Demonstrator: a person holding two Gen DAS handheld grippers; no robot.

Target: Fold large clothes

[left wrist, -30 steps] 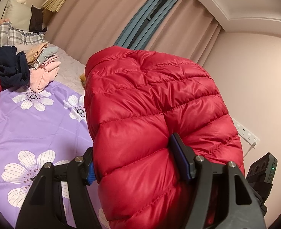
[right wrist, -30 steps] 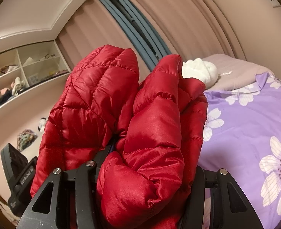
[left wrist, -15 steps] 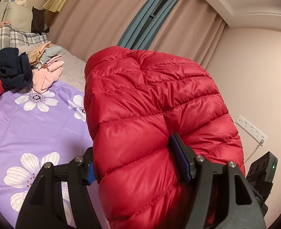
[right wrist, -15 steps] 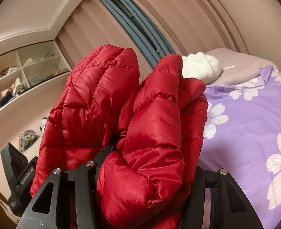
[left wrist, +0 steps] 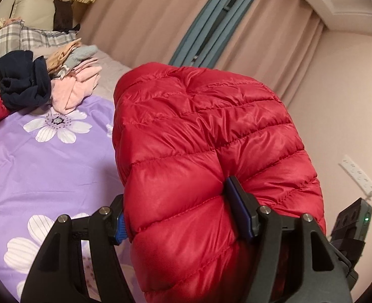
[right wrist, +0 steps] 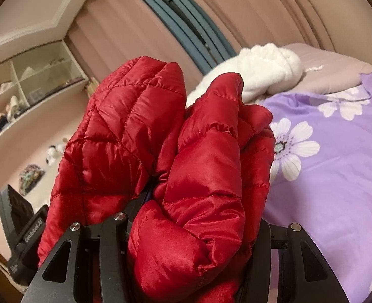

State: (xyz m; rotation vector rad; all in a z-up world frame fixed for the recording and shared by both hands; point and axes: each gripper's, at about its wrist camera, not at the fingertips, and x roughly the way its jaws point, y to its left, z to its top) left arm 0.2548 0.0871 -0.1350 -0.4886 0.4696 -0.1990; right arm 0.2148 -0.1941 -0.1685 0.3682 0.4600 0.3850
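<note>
A red quilted puffer jacket (left wrist: pixel 201 146) fills the middle of the left wrist view, held up above the bed. My left gripper (left wrist: pixel 178 212) is shut on a thick fold of it, blue pads pressing into the padding. In the right wrist view the same red jacket (right wrist: pixel 160 156) bulges between the fingers. My right gripper (right wrist: pixel 198 227) is shut on a bunched part of it; its fingertips are hidden by the fabric. The jacket's lower part is out of sight.
The bed has a purple flowered sheet (left wrist: pixel 42 161). Dark navy (left wrist: pixel 22 85) and pink clothes (left wrist: pixel 77 88) are piled near plaid pillows (left wrist: pixel 6 40). A white fluffy garment (right wrist: pixel 264 73) lies at the bed's far end. Curtains (left wrist: pixel 236 30), wall shelves (right wrist: pixel 29 80) and a power strip (left wrist: pixel 357 174) surround.
Both grippers have tilted and shifted with the jacket: the clothes pile sits lower and more central in the left view, and the white garment has come closer in the right view. Grips are unchanged.
</note>
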